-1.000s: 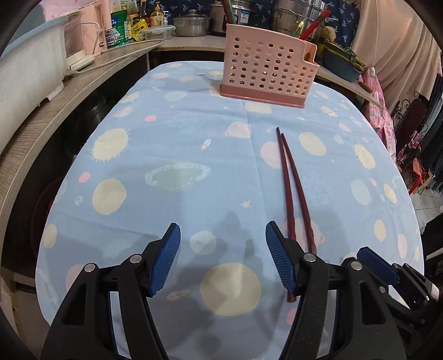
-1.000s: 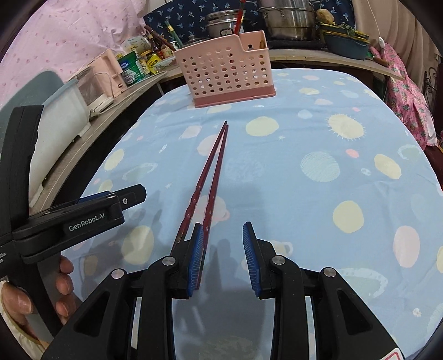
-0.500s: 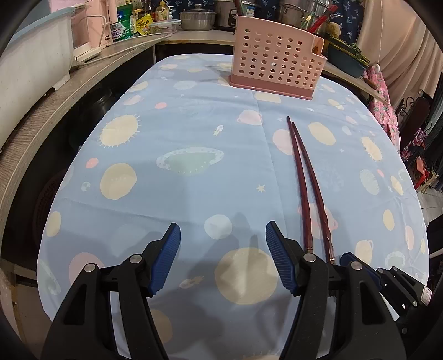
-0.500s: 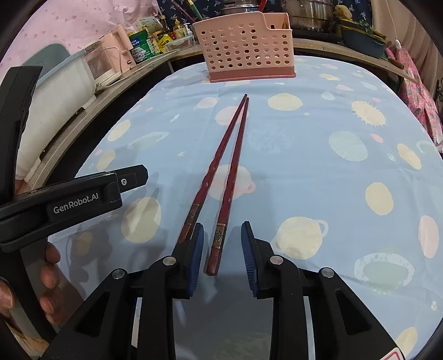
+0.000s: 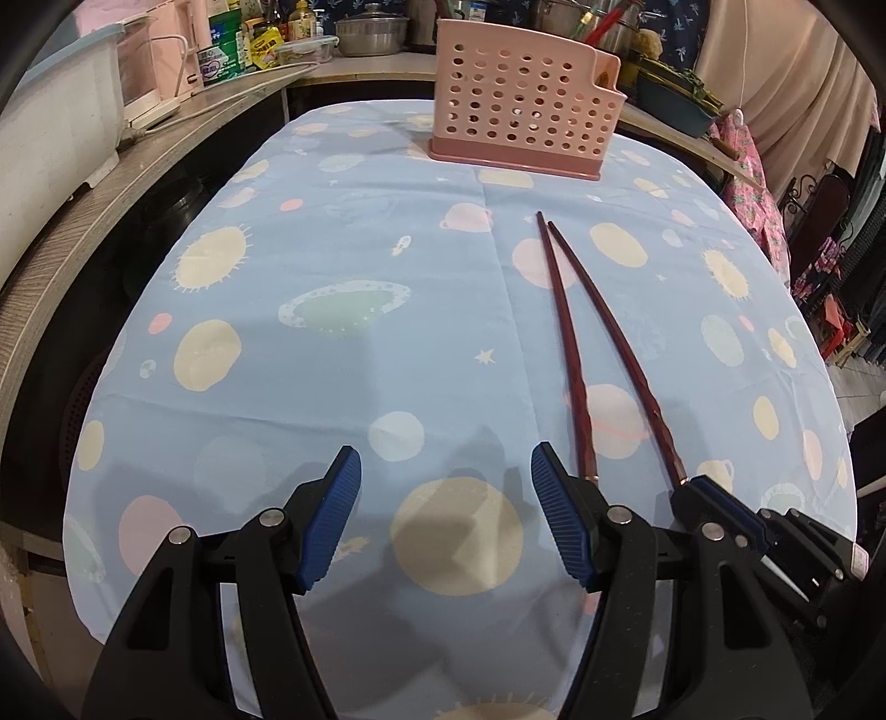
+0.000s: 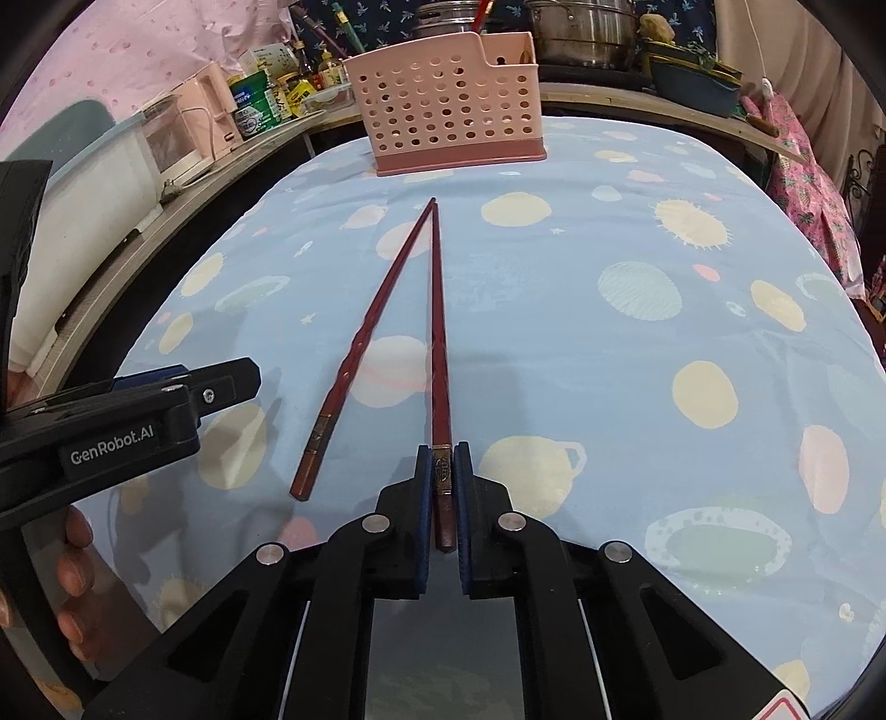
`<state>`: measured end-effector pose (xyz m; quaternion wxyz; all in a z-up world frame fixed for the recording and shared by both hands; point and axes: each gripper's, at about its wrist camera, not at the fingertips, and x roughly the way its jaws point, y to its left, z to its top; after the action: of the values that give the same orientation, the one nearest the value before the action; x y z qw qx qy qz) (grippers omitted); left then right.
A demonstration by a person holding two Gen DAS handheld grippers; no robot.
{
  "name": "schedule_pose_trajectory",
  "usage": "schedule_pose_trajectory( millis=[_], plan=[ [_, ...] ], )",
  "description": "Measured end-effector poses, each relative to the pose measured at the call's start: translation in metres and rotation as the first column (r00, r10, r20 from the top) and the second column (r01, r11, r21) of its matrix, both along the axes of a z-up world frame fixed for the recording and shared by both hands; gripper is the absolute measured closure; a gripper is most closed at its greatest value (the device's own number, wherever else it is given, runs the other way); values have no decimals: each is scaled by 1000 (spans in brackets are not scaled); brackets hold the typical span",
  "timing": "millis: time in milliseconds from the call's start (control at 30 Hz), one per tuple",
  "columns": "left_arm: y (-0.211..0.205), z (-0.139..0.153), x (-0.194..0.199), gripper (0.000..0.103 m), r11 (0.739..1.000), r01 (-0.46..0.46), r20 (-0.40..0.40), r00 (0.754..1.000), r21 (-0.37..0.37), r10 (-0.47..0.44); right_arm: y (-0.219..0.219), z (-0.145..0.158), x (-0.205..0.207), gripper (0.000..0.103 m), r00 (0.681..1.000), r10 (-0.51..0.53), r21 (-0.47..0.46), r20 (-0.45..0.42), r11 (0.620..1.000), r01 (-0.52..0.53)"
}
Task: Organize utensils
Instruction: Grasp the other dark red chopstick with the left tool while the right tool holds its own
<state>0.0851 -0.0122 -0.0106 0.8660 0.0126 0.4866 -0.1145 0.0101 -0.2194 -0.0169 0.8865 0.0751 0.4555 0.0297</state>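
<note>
Two dark red chopsticks lie on the blue patterned tablecloth, tips together and pointing at a pink perforated utensil holder at the far edge. My right gripper is shut on the thick end of the right chopstick. The left chopstick lies free beside it. My left gripper is open and empty, left of both chopsticks. The holder and the right gripper show in the left wrist view, the left gripper in the right wrist view.
A wooden counter curves along the left and back, carrying a pink appliance, tins, bottles and steel pots. Pink floral cloth hangs at the right edge of the table.
My right gripper has moved right from the left chopstick to straddle the right chopstick and closed on its thick end. My left gripper stayed open, shifting slightly.
</note>
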Motion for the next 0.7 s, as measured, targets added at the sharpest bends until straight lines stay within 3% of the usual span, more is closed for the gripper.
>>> schedule_pose_trajectory(
  millis=[367, 567, 700],
  plan=[
    [-29, -6, -9, 41, 997, 79, -27, 996, -7, -79, -42, 1, -9, 96, 994, -106, 37, -9, 994, 106],
    [-41, -13, -11, 42, 995, 101, -40, 994, 5, -100, -45, 0, -10, 96, 994, -112, 44, -10, 993, 113],
    [-44, -14, -10, 50, 995, 100, -31, 995, 18, -99, -45, 0, -10, 96, 994, -111, 49, -10, 993, 111]
  ],
)
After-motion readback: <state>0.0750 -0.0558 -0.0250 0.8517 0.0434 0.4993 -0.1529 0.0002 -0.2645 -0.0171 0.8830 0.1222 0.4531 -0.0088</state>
